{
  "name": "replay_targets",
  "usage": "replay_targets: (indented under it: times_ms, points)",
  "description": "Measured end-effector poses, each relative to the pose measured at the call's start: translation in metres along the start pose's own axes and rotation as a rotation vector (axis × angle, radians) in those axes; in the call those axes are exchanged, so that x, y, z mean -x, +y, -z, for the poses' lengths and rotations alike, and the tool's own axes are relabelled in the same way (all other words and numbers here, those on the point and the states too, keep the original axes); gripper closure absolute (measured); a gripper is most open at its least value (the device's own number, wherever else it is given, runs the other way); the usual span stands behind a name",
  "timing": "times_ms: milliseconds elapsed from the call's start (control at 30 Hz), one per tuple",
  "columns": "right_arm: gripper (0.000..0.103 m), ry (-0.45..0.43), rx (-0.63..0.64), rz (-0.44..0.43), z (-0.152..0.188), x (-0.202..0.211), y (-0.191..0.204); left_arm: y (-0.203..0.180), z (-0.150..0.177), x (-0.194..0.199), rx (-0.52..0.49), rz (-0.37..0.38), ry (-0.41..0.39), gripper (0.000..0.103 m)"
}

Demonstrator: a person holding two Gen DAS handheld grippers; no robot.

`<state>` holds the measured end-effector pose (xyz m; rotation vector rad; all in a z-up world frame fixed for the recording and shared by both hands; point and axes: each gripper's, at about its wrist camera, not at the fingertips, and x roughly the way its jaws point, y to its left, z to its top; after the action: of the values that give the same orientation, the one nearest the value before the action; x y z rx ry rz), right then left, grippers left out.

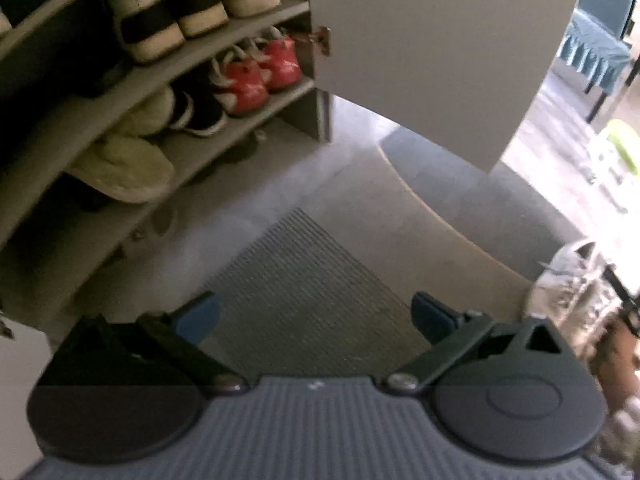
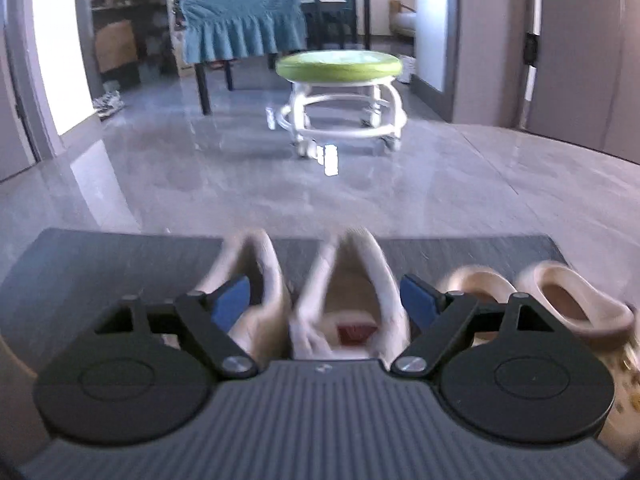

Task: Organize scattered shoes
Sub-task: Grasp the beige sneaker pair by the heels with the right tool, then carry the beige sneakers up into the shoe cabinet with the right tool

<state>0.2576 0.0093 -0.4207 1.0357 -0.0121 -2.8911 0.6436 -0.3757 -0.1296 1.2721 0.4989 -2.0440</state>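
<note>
A pair of white sneakers stands heel-first on a dark mat (image 2: 100, 264) in the right wrist view: the left sneaker (image 2: 264, 280) and the right sneaker (image 2: 360, 276). My right gripper (image 2: 324, 302) hangs open just over them. One blue pad sits above the left sneaker's opening and the other just outside the right sneaker's outer wall; neither visibly presses. My left gripper (image 1: 316, 316) is open and empty above a ribbed doormat (image 1: 304, 264), in front of the shoe cabinet (image 1: 240, 120). One white sneaker (image 1: 572, 284) shows at that view's right edge.
The cabinet shelves hold red shoes (image 1: 256, 76), black-and-cream sneakers (image 1: 160, 20), black shoes (image 1: 200, 114) and pale slippers (image 1: 128, 160). Its door (image 1: 420, 40) stands open. Two beige clogs (image 2: 576, 304) lie right of the sneakers. A green stool (image 2: 340, 66) and a blue-covered chair (image 2: 244, 28) stand beyond.
</note>
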Motion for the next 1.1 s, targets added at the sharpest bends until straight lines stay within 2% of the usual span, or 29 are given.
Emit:
replay_targets:
  times_ms: [100,200,267,300,367,433,533,633,733,933,1033,1100]
  points:
    - [0.019,0.142,0.012,-0.050,-0.009,-0.044,0.011,-0.005,-0.001,0.007,-0.024,-0.017,-0.044,0.000]
    - [0.020,0.233,-0.020,-0.005,-0.007,-0.076,0.015,-0.011,0.000,0.014,-0.036,-0.010,-0.072,0.000]
    - [0.020,0.234,-0.018,0.032,-0.004,-0.088,0.017,-0.016,0.002,0.017,-0.046,-0.003,-0.077,0.000]
    - [0.022,0.236,-0.017,0.038,-0.002,-0.094,0.018,-0.019,0.005,0.018,-0.055,-0.003,-0.077,0.000]
    - [0.034,0.261,-0.023,0.060,0.001,-0.103,0.017,-0.025,0.011,0.019,-0.076,-0.009,-0.074,0.000]
    - [0.038,0.254,0.013,0.077,0.001,-0.105,0.020,-0.027,0.015,0.017,-0.096,-0.033,-0.069,0.000]
    - [0.054,0.243,0.054,0.083,0.003,-0.106,0.024,-0.022,0.021,0.011,-0.115,-0.069,-0.061,0.000]
    - [0.064,0.253,0.056,0.078,0.001,-0.105,0.019,-0.009,0.019,0.010,-0.108,-0.098,-0.080,0.000]
    - [0.068,0.174,0.042,0.034,0.005,-0.090,0.014,0.012,0.014,0.009,-0.075,-0.089,-0.107,0.000]
    - [0.071,-0.021,-0.007,-0.072,0.018,-0.036,0.009,0.045,0.012,-0.015,-0.087,-0.133,-0.164,0.000]
    - [0.071,-0.085,-0.007,-0.104,0.018,-0.007,0.009,0.066,0.012,-0.034,-0.027,-0.128,-0.163,0.000]
    - [0.072,-0.154,0.004,-0.134,0.020,0.031,0.010,0.080,0.012,-0.041,0.024,-0.105,-0.205,0.000]
